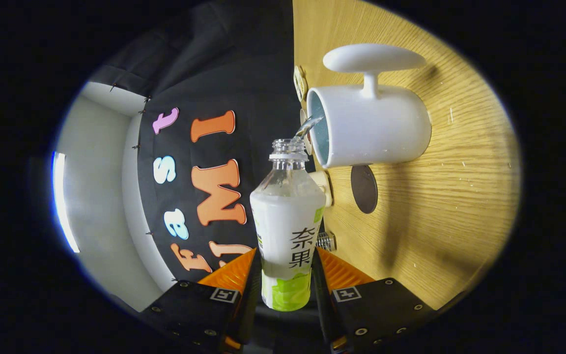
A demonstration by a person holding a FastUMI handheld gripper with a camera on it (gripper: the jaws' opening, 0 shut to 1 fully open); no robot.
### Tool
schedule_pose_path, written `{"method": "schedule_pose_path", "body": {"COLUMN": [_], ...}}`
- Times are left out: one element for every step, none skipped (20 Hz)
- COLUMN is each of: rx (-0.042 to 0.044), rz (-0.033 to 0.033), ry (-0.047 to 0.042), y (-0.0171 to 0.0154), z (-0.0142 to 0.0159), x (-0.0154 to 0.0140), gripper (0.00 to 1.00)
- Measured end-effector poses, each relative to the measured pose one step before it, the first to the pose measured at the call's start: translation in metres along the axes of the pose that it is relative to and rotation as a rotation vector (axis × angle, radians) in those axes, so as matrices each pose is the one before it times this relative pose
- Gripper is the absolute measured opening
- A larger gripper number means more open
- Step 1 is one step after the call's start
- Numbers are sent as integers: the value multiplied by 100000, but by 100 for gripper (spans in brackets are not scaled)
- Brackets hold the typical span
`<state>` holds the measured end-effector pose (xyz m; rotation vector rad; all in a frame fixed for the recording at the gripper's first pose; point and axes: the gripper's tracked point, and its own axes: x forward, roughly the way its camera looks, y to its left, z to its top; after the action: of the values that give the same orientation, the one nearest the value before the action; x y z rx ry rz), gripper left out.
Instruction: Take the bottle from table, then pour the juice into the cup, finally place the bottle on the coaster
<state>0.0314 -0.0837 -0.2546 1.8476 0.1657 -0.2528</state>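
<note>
Gripper view, rolled hard over, wooden table (440, 211) running up one side. Gripper (287, 275) clamped on the bottle (287, 231), both fingers pressing the wrapped body from either flank. Bottle between the fingers, clear plastic, cap off, threaded neck pointing ahead at the cup (371, 125). Thin stream of juice (307, 127) leaving the mouth and crossing straight into the cup's opening. Pale cloudy liquid inside the bottle, white and green wrap around the body.

Cup just beyond the bottle mouth, smooth white ceramic cylinder, pale blue inside, standing on the table with a broad rounded handle (374, 59) jutting out on a short stem. Dark round coaster (364, 189) flat on the wood, just beside the cup's base and near the bottle's shoulder, bare. Small cream-coloured piece (323, 187) tucked behind the bottle's shoulder, too hidden to identify. Light wood grain, matte, fine streaks. Black cloth wall (214, 73) beyond, plain pale wall (96, 196) further off.
</note>
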Motion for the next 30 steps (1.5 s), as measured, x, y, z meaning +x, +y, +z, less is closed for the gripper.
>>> {"method": "schedule_pose_path", "body": {"rx": [292,-251,126,784,927,639,77,-22,238,493,483,577,765,796,737,555,660,985,2110,2423,1781,836,235,-105,152,488,447,162,200,443], "rz": [85,-533,-170,556,844,429,179,-19,218,284,237,55,74,363,405,430,401,701,1046,967,793,148,-377,-317,-48,455,444,241,186,301], "ry": [-4,18,-97,-226,-200,-114,12,44,-57,-61,-100,-195,-136,-366,-75,-198,-43,-255,-775,-901,-544,-234,121,20,5,-82,-74,-66,6,-181], "y": [97,-183,12,415,272,91,34,58,121,219,131,247,2,81,146,206,289,257,239,126,22,-151,-226,-181,204,223,129,65,25,250], "z": [-20,-119,131,-20,89,63,-115,-37,-16,15,94,19,-13,23,15,-5,-16,-2,116,351,136,-113,-212,-59,-79,83,52,-54,38,22], "x": [131,48,77,-69,140,-210,131,-68,182,33,37,-35,73,-160,28,101,-116,225,-131,101,-225,30,-89,-7,107,85,-164,-33,20,54], "gripper": [55,55,55,55,55,55,55,55,55,55,55,55,55,55,55,55,55,55,55,55,55,55,55,55,55,55,55,55,55,55]}}
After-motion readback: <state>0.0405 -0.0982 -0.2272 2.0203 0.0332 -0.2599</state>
